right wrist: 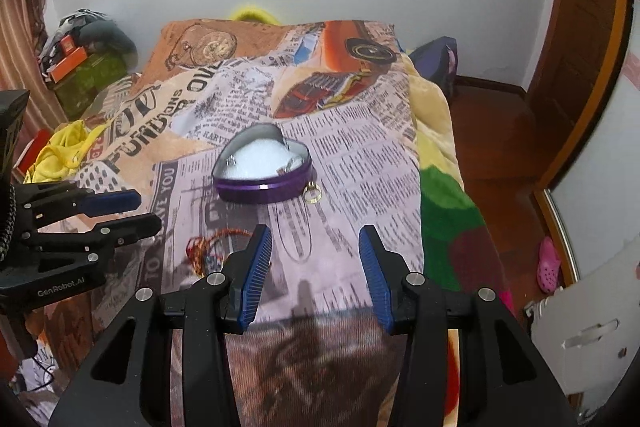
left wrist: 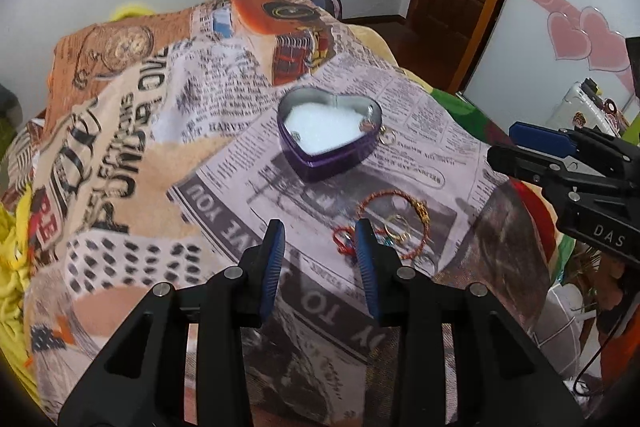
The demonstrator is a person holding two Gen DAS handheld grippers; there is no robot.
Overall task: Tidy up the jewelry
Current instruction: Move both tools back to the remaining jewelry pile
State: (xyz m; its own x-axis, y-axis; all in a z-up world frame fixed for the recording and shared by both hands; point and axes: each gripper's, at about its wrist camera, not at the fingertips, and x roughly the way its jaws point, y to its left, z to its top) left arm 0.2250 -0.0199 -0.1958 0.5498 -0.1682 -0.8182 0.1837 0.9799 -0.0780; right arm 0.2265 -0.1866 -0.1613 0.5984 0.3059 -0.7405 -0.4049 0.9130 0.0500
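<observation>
Our left tongs (left wrist: 320,247) hang open and empty over the bed's blanket (left wrist: 132,131), just left of the tangled bracelets (left wrist: 394,227). Farther along sits the heart tin (right wrist: 262,169), a gold ring (right wrist: 312,194) just beside its wall, and our right tongs (right wrist: 316,261) gape empty. We fear snagging several pieces together.

Both tools are matte black plastic frames with triangular cut-outs and round silver screw heads at the joints. The left gripper (left wrist: 320,259) carries ribbed blue pads on its fingers (left wrist: 273,259); the right gripper (right wrist: 315,267) matches. White lettering reads "DAS" and "GenRobot.AI" on their sides.
</observation>
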